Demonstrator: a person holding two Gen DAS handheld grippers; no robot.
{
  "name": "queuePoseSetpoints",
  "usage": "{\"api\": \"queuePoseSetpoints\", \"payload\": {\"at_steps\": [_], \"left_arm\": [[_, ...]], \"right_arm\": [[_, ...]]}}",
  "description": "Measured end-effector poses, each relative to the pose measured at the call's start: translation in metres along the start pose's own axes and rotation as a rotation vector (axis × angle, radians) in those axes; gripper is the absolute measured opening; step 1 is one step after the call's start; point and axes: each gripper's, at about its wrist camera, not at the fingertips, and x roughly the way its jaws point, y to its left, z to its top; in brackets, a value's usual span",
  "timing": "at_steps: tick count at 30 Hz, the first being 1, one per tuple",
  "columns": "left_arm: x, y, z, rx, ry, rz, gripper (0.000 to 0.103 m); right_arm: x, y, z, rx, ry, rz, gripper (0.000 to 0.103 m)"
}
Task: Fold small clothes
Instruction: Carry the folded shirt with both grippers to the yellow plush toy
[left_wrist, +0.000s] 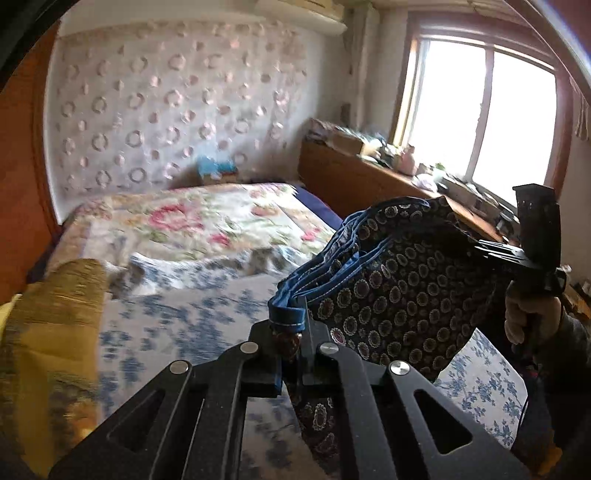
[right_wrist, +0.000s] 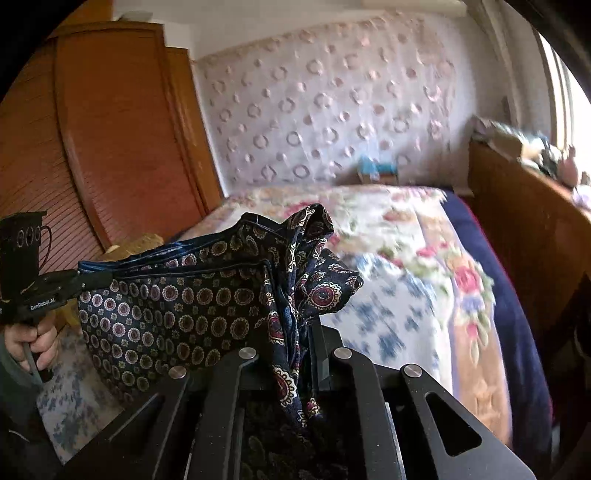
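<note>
Underneath, spread a bed (left_wrist: 207, 295) with a blue-and-white floral sheet near and a pink-rose quilt (left_wrist: 192, 221) farther back. Behind that, hung a pale wall covering (left_wrist: 166, 103) printed with pink rings. Along the bed's right edge, ran a dark blue border and a wooden cabinet (left_wrist: 354, 181) crowded with clutter under a bright window (left_wrist: 487, 122). At the left, seen from the right wrist, stood a wooden wardrobe (right_wrist: 110, 129). At the bed's near left edge, lay a blurred yellow-gold cloth (left_wrist: 51, 317).

Above the sheet, hung a small navy patterned garment (left_wrist: 399, 280) with blue trim, stretched between both tools and clear of the bedding. Clamped on one trimmed corner, left gripper (left_wrist: 291, 332), fingers nearly together. Clamped likewise on the bunched opposite corner, right gripper (right_wrist: 299, 332), with fabric spilling down between its fingers. Behind each tool, visible from the opposite camera, a hand (left_wrist: 524, 317) round the grip. Ahead, across the middle of the bed, lay open bedding, blurred.
</note>
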Motion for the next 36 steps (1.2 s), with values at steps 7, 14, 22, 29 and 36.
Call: {"api": "queuePoseSetpoints", "payload": {"at_steps": [7,14,22,29,36], "left_arm": [[-0.041,0.051,-0.007,-0.077,-0.078,0.105,0.005],[-0.078,0.098,-0.021,-0.148,-0.143,0.190,0.005],[-0.119,0.139,-0.040,-0.214,-0.214,0.305,0.005],[-0.125,0.170,-0.079,-0.318,-0.195,0.368,0.005],[-0.114,0.200,-0.112,-0.385,-0.112,0.441,0.005]], "right_arm": [[0.032,0.049,0.029,-0.122,0.003,0.061,0.010],[0.073,0.089,0.076,-0.261,-0.002,0.131,0.010],[0.140,0.129,0.128,-0.423,-0.018,0.218,0.010],[0.228,0.192,0.160,-0.590,0.043,0.236,0.010],[0.317,0.241,0.161,-0.683,0.119,0.290,0.010]]}}
